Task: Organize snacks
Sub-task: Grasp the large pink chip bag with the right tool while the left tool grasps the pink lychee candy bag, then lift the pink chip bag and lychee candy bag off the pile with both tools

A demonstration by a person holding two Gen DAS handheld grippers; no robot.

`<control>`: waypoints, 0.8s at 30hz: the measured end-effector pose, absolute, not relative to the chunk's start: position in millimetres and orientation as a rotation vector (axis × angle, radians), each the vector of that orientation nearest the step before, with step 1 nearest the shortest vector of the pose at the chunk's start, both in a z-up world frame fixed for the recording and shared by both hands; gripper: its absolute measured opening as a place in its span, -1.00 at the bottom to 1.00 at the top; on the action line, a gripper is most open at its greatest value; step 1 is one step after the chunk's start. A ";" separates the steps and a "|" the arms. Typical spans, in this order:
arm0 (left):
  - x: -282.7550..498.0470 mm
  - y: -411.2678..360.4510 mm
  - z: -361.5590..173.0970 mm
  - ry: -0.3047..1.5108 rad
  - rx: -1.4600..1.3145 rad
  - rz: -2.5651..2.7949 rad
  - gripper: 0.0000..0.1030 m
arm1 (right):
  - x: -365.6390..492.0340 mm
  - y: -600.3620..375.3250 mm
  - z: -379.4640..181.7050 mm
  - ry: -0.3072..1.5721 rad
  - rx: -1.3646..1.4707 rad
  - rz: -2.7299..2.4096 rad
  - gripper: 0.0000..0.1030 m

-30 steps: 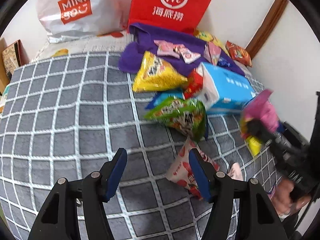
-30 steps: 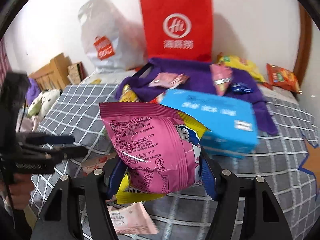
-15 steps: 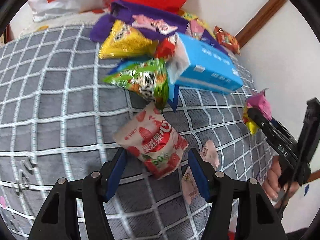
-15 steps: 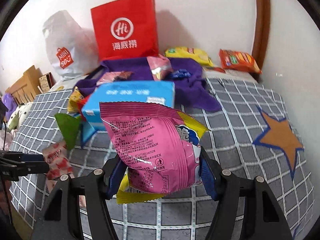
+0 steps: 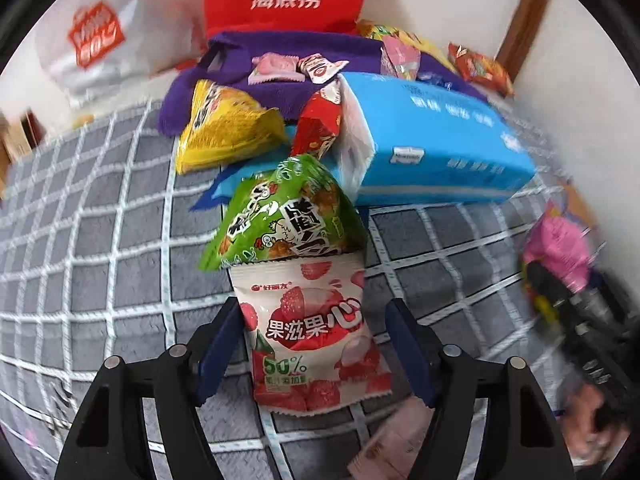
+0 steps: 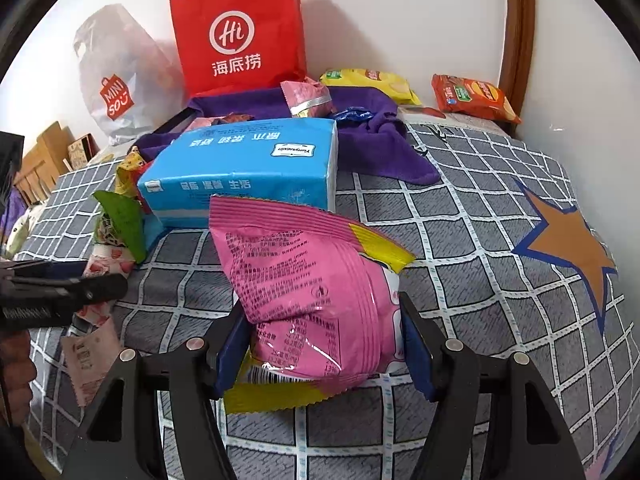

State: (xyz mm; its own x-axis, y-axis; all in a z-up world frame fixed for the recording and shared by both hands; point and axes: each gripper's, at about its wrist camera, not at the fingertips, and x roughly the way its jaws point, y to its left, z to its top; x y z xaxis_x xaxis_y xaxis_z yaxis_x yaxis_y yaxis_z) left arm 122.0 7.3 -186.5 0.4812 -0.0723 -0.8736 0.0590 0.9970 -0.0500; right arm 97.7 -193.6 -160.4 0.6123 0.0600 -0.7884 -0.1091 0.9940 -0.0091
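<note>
Left gripper (image 5: 314,344), jaws opening, straddles the strawberry pouch (image 5: 316,332) flat on the plaid blanket (image 5: 100,240); pads not pressing. Right gripper (image 6: 324,344) clamps the pink bag (image 6: 316,292) (crinkly foil, puffy) mid-body, abt half open, above the blanket.

Two carrier bags (image 6: 236,32), one blue tissue pack (image 6: 248,164), one purple cloth (image 6: 384,148) — snack packets too jumbled to count.
</note>
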 end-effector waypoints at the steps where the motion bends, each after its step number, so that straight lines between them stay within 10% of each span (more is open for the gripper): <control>1: 121.0 4.1 -187.2 1.053 0.033 -0.059 0.17 | 97.9 -194.2 -160.8 0.908 -0.056 0.098 0.31; 24: 104.4 89.4 -189.3 0.892 -0.039 0.016 0.08 | 119.7 -187.1 -171.6 0.923 -0.112 0.100 0.34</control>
